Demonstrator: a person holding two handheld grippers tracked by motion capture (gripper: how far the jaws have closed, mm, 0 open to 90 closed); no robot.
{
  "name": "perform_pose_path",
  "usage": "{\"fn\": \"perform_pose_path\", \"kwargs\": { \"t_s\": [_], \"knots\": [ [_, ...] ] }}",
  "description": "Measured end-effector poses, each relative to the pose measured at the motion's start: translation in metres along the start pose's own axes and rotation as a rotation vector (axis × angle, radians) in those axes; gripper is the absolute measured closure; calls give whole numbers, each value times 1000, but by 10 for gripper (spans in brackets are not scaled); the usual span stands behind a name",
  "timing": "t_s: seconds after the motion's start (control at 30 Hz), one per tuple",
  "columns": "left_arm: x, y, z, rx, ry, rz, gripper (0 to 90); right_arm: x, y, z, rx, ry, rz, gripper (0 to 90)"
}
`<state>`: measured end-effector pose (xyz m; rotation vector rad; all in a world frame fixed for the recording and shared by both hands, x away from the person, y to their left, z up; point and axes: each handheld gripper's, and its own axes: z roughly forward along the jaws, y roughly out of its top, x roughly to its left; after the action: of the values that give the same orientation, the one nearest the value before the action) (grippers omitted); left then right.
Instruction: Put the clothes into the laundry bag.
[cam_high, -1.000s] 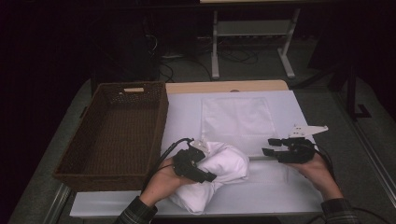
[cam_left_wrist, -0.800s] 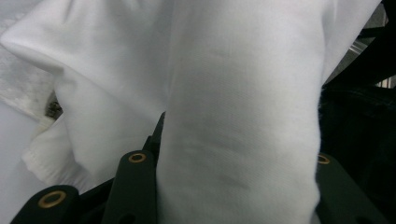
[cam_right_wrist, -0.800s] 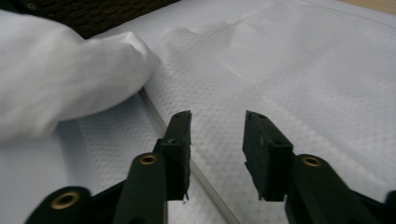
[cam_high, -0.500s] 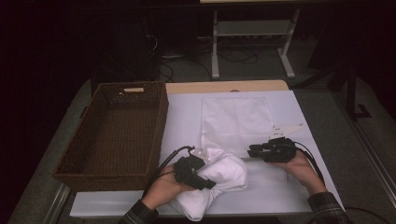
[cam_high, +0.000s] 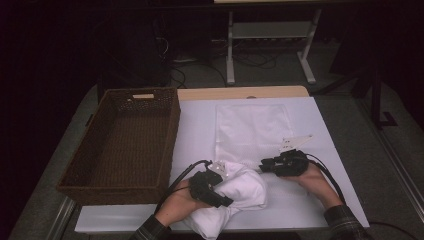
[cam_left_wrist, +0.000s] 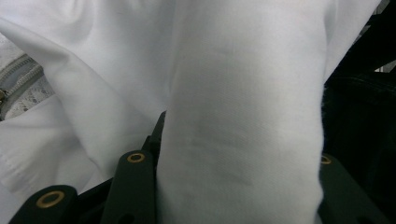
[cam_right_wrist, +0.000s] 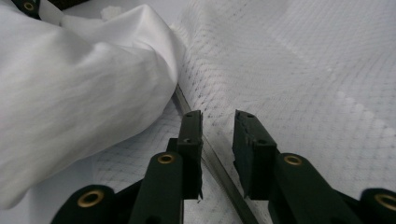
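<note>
White table (cam_high: 330, 150) held a mesh bag (cam_high: 252, 125). Left gripper (cam_high: 212, 186) clamped a bundled cloth (cam_high: 245, 187) just before the bag; right gripper (cam_high: 267, 165), jaws just narrowed but parted, straddled the bag's zipper edge (cam_right_wrist: 215, 163).

Wicker basket (cam_high: 125, 145) walling table's left side

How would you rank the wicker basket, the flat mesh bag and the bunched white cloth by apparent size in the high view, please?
1. Wicker basket, clearly largest.
2. Flat mesh bag.
3. Bunched white cloth, though it is crumpled, partly covered by the left gripper, and nearer the camera, so its place below the bag is unsure.
</note>
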<state>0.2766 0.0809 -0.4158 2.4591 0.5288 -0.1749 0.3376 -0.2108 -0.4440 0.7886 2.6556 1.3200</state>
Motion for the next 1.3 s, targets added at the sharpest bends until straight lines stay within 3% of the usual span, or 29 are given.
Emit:
{"fn": "perform_pose_path", "kwargs": {
  "t_s": [0.07, 0.23, 0.3, 0.5, 0.63, 0.73, 1.03, 1.2, 1.3],
  "knots": [
    [0, 0, 1, 2, 0, 0, 553, -1, -1, 7, 14, 7, -11, 637],
    [-1, 0, 2, 6, 4, 4, 553, 2, -2, 14, 49, -15, -42, 615],
    [-1, 0, 2, 7, 4, 5, 553, 2, -3, 17, 51, -34, -52, 649],
    [0, 0, 2, 9, 3, 6, 551, -3, -2, 19, 36, -65, -23, 769],
    [-1, 0, 3, 8, 3, 4, 551, -3, -2, 19, 36, -74, -32, 802],
    [-1, 0, 3, 9, 5, 4, 551, -3, -2, 19, 42, -84, -37, 879],
    [-1, 0, 4, 12, 5, 4, 552, -4, 5, 12, -3, -85, -14, 883],
    [-1, 0, 4, 12, 6, 4, 551, -5, 17, 12, -15, -95, -19, 886],
    [-1, 0, 4, 13, 4, 5, 551, -8, 28, 10, -51, -103, -6, 886]
  ]
}}
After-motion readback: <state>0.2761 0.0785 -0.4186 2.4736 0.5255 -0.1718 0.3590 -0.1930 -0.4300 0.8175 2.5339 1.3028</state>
